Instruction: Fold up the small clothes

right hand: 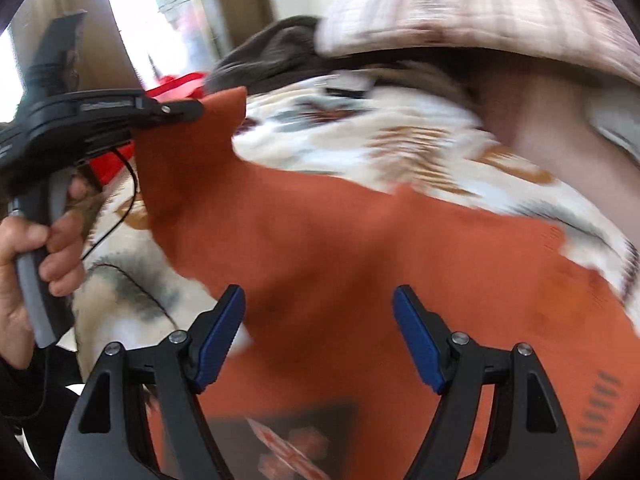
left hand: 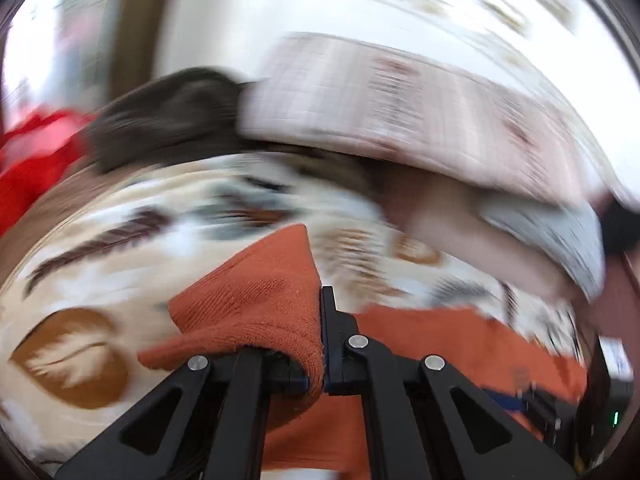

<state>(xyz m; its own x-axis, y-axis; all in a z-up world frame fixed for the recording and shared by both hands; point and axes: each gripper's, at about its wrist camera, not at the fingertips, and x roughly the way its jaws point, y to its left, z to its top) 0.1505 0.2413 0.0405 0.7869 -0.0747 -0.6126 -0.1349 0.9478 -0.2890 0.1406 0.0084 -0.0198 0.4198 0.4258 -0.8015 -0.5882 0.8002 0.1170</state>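
An orange knit garment lies on a leaf-patterned bedspread. My left gripper is shut on a corner of the garment and lifts it off the bed. In the right wrist view the left gripper shows at the upper left, holding that raised corner. My right gripper is open and empty, just above the middle of the garment. A dark printed patch on the garment shows between its arms.
A plaid pillow and a dark grey cloth lie at the far side of the bed. Red fabric is at the left. A grey-blue cloth lies at the right. The frames are motion-blurred.
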